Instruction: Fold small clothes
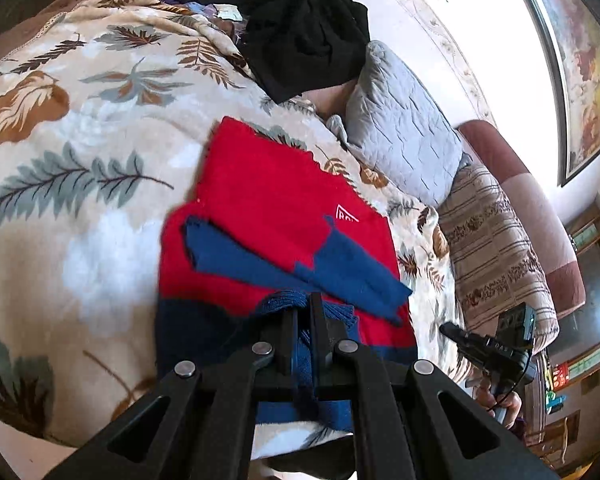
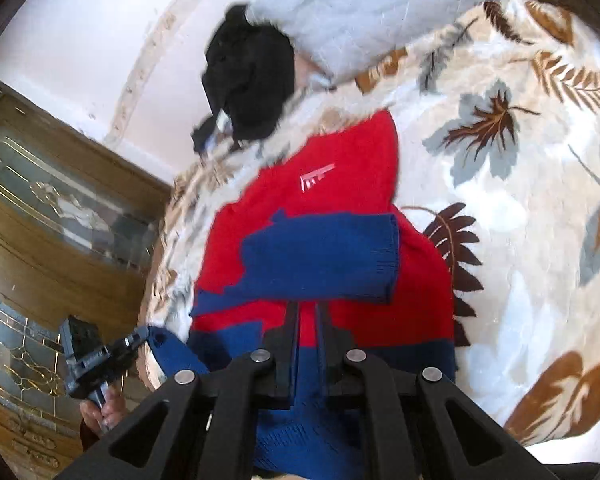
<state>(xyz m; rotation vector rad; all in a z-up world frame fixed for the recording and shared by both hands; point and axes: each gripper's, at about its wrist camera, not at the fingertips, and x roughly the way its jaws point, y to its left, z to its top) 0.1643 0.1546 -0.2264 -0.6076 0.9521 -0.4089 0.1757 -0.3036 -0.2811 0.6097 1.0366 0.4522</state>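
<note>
Left wrist view: red-and-blue knit sweater [image 1: 276,200] on bed [image 1: 80,160] — soft, light, floppy; left claw [image 1: 302,308] and right claw [image 2: 308,320] each pinched tight on its near blue hem — best hold.

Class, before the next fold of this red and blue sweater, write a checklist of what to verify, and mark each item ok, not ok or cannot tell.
1. Left gripper pinching the blue hem: ok.
2. Right gripper pinching the hem: ok.
3. Blue sleeves folded across the sweater: ok.
4. Leaf-print blanket bare beyond the sweater: ok.
5. Black garment apart from the sweater: ok.
6. Hem lifted evenly: cannot tell.
</note>
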